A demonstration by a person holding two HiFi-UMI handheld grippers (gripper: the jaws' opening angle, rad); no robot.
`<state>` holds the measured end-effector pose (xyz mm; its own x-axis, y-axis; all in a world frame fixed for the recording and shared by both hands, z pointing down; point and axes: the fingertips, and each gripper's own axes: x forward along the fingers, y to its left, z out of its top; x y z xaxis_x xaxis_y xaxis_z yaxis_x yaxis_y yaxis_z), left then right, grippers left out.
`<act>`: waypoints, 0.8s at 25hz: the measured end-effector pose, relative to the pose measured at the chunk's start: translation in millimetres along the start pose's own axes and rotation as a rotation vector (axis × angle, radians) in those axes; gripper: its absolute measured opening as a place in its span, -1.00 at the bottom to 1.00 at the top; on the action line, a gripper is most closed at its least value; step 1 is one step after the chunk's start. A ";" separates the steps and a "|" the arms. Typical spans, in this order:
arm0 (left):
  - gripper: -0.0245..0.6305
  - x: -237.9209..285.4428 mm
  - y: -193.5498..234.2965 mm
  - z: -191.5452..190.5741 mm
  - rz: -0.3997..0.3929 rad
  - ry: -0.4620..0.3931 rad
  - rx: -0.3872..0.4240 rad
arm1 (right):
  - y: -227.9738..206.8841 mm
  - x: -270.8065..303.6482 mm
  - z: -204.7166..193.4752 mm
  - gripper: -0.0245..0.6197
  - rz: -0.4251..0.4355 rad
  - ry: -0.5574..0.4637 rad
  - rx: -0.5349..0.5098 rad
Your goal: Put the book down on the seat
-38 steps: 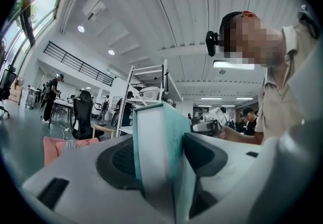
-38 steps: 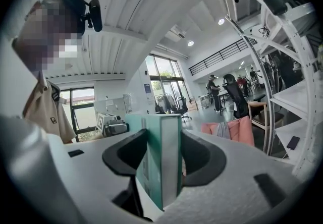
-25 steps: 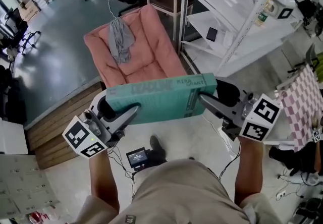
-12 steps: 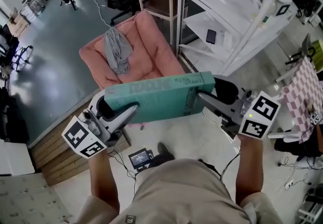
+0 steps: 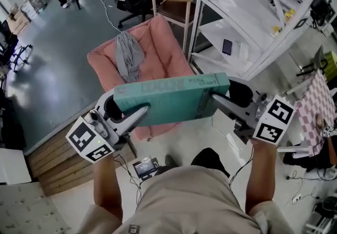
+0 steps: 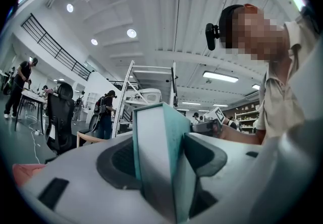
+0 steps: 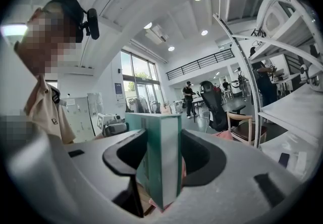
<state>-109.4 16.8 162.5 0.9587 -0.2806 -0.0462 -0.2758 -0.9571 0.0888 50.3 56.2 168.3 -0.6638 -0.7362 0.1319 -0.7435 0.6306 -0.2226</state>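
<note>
**Teal book held at both ends above the pink seat**

A thick, rectangular hardback book [image 5: 171, 98] with a matt teal cover is held in the air, spine uppermost and lying roughly level. It is gripped at one end by the left gripper [image 5: 138, 115] and at the other by the right gripper [image 5: 217, 102]. In the left gripper view the pale block of pages and the teal boards are seen clamped between two smooth, grey, curved jaws, which are set fairly wide and pressed against the covers. The same hold is shown in the right gripper view, where the book's narrow end stands upright between the dark, scooped inner faces of the jaws. A white cube [image 5: 89, 139] printed with black square markers is carried on each gripper.

In the head view the book is seen over the front edge of the seat [image 5: 158, 51], a broad, soft chair padded in quilted salmon-pink fabric. It has not been laid on the cushion. A crumpled grey cloth [image 5: 128, 56] is draped over the seat's back. A plain wooden chair [image 5: 174, 9] stands behind it, and white metal shelving [image 5: 247, 11] stands to the right.
</note>
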 end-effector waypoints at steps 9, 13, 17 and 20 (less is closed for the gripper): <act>-0.16 -10.8 59.0 -10.4 0.149 0.008 0.016 | -36.7 73.4 -2.0 -0.32 0.149 0.020 -0.011; -0.16 -8.1 76.6 -16.2 0.213 0.007 0.006 | -54.7 95.5 -0.7 -0.32 0.208 0.028 -0.014; -0.16 8.5 95.9 -21.7 0.226 0.023 -0.017 | -78.9 107.1 1.4 -0.32 0.228 0.047 -0.007; -0.16 22.9 111.8 -27.9 0.230 0.033 -0.034 | -99.6 115.2 0.5 -0.32 0.228 0.063 0.002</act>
<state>-116.3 -94.6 199.1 0.8728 -0.4879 0.0116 -0.4853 -0.8651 0.1266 47.9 -91.4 205.1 -0.8184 -0.5578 0.1380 -0.5736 0.7784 -0.2553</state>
